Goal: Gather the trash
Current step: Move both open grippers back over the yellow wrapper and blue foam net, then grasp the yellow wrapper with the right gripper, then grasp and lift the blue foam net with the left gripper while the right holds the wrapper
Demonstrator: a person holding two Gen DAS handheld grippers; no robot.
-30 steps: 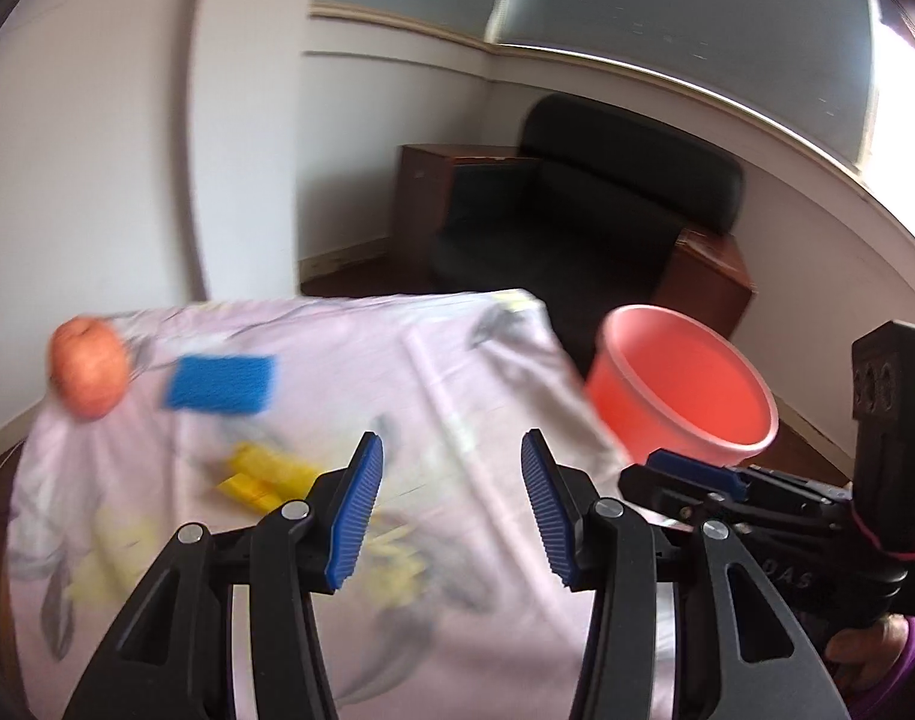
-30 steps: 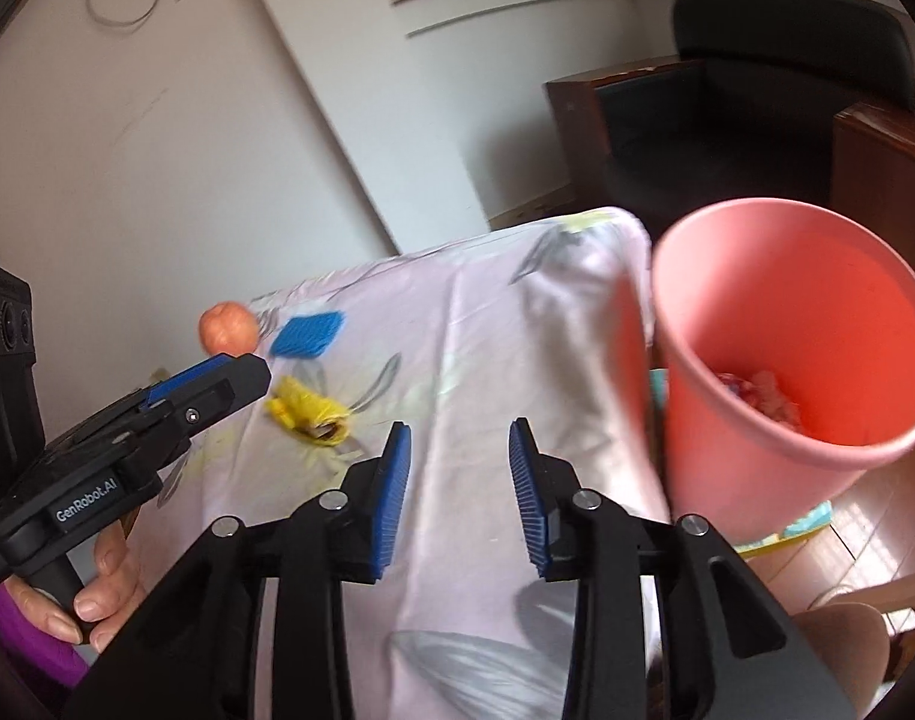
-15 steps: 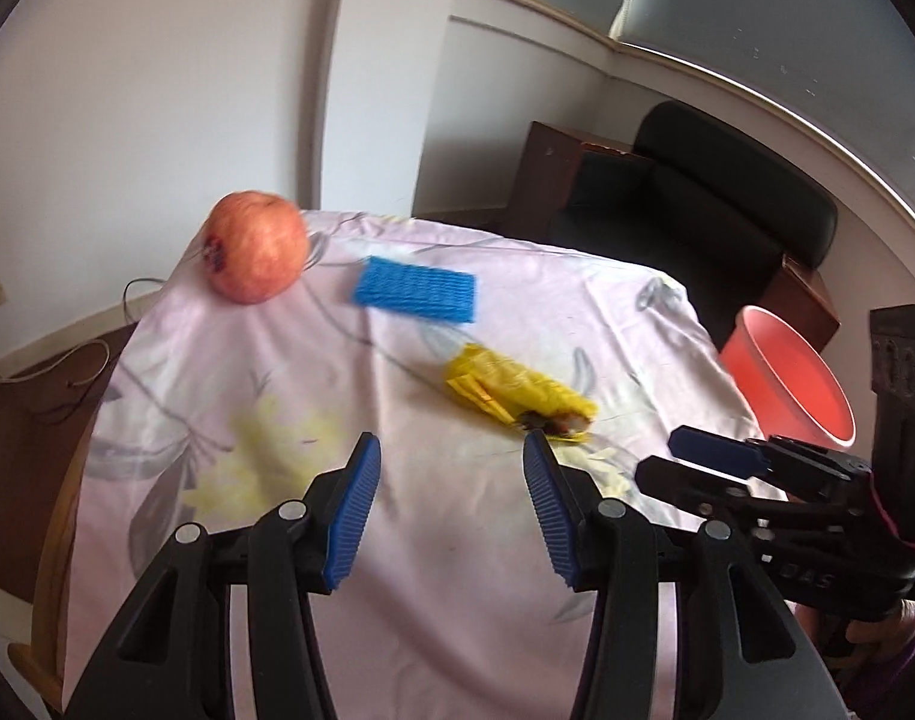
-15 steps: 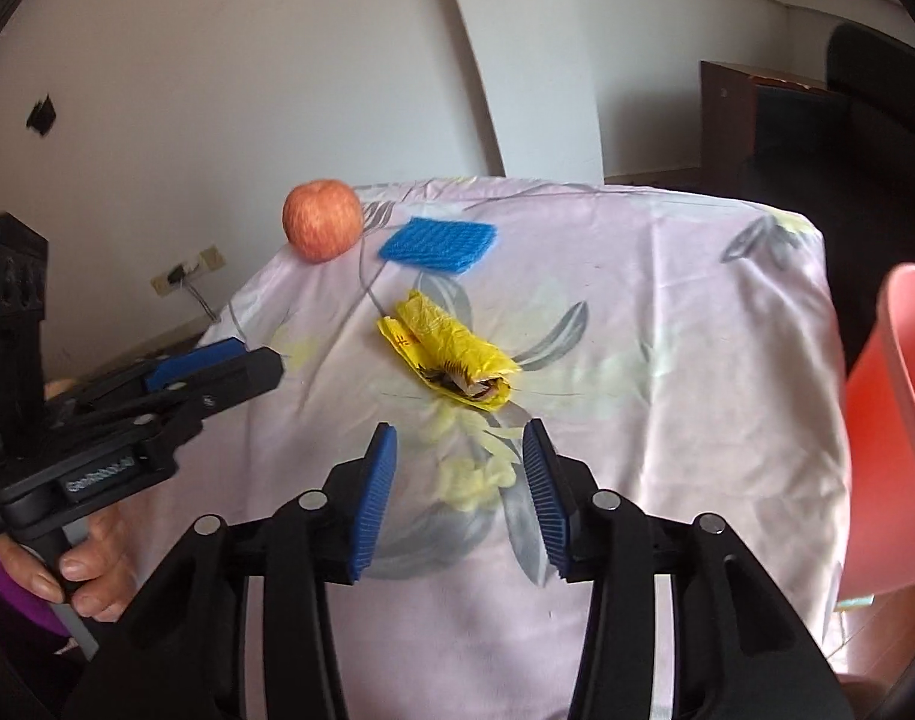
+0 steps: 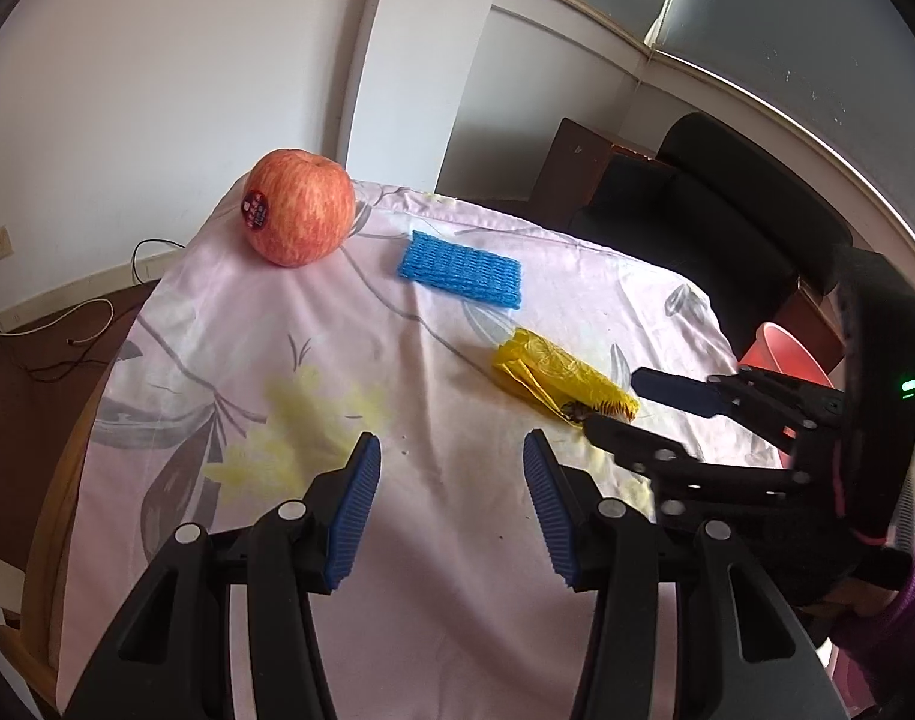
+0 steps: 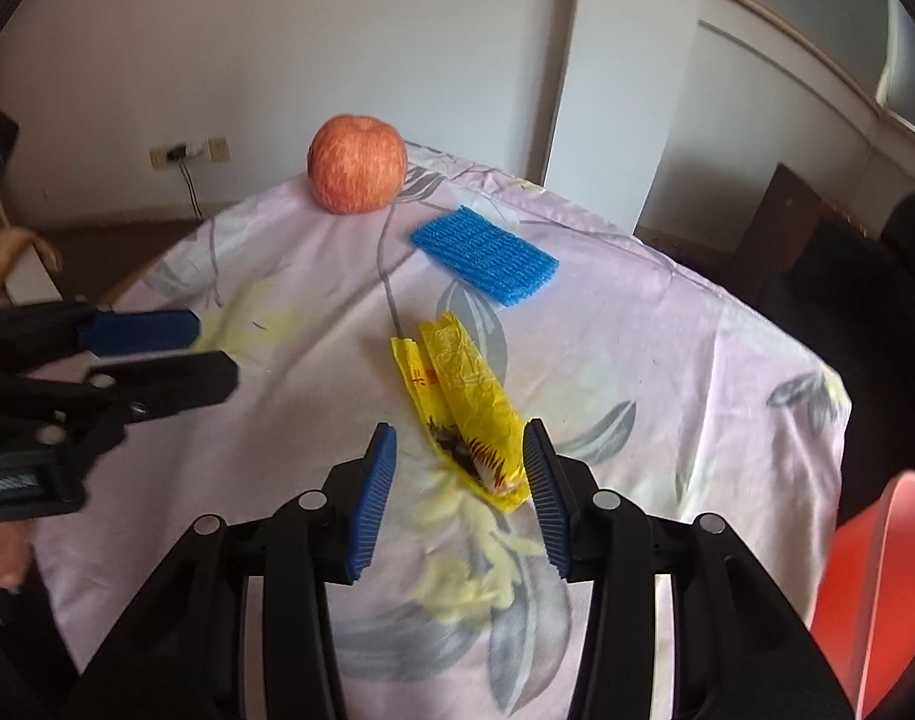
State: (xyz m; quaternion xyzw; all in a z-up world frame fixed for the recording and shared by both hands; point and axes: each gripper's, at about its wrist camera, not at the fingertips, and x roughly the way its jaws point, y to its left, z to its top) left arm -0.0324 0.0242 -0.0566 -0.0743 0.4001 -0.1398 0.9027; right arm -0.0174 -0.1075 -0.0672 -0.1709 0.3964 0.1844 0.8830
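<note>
A crumpled yellow wrapper (image 6: 457,402) lies on the flowered cloth (image 6: 637,360); it also shows in the left wrist view (image 5: 556,378). My right gripper (image 6: 457,474) is open, its jaws either side of the wrapper's near end. A blue foam net (image 6: 484,255) lies beyond it, also in the left wrist view (image 5: 460,270). My left gripper (image 5: 451,480) is open and empty over bare cloth, left of the wrapper. The red bin (image 6: 889,594) stands off the table's right edge, also in the left wrist view (image 5: 784,351).
A red apple (image 5: 298,213) sits at the table's far left corner, also in the right wrist view (image 6: 356,163). A black sofa (image 5: 727,204) and a brown side table (image 5: 577,168) stand behind. Cables (image 5: 55,330) lie on the floor to the left.
Both grippers swung left from the bin to the table and moved closer. The right gripper now straddles the wrapper's near end. Both stayed open.
</note>
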